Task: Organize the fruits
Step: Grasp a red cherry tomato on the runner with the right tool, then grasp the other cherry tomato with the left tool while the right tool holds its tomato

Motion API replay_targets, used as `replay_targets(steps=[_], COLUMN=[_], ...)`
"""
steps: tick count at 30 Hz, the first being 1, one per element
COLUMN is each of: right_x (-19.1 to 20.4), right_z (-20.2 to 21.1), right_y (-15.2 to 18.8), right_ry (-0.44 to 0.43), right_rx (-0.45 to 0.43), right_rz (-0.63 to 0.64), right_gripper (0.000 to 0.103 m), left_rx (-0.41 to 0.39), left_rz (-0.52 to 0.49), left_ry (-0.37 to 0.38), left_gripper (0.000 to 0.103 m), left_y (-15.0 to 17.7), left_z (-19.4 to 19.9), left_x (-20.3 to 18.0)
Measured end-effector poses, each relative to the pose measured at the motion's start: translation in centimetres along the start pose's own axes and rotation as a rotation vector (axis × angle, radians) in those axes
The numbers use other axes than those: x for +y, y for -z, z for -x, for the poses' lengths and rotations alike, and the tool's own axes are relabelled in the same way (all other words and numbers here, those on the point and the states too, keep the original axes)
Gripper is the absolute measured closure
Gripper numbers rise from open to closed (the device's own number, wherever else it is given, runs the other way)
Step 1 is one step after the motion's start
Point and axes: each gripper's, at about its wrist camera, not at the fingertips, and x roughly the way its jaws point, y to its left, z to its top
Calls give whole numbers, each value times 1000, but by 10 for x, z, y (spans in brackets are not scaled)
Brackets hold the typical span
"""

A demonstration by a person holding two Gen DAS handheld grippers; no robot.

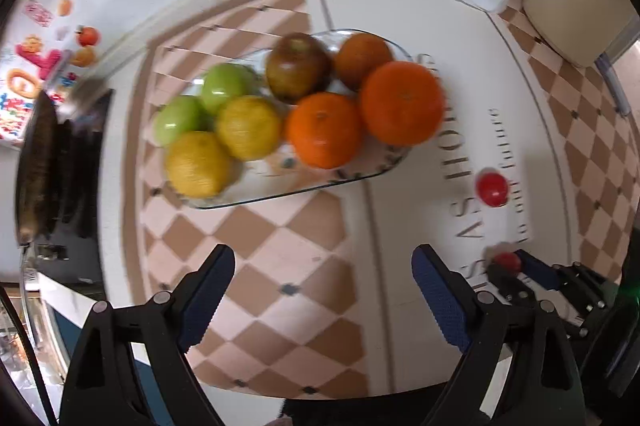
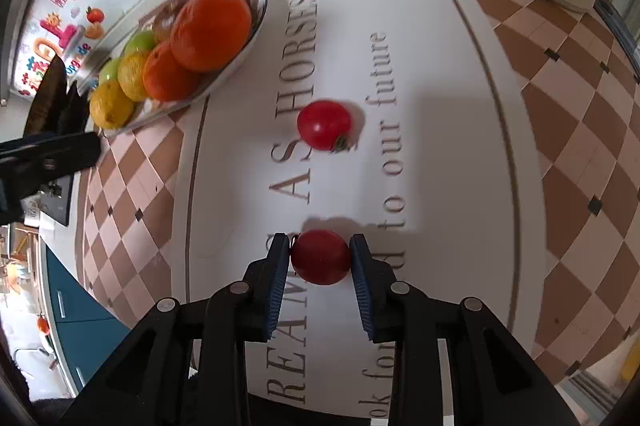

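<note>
The right gripper clamps a tomato to carry it toward the fruit dish, while the left gripper hangs with fingers apart.

Bright, even light is flooding both fisheye views, casting soft shadows beside the tomatoes on the tablecloth, while motion blur is smearing the fruit plate in the left view and the edges are bending into dark corners.
</note>
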Motion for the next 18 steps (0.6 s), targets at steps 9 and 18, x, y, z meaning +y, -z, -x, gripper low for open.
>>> replay_targets(steps=[9,18], right_x=[-57,-90], right_z=[36,50], right_y=[-24,-25], right_ry=[40,76], right_rx=[-52,-68], right_rz=[-89,-148], right_gripper=[69,69], left_rx=[54,121], left_rz=[-157,-235], left_ry=[120,152], left_gripper=[12,28], left_y=[-34,-48], left_z=[-30,-67], left_x=[-86,-140])
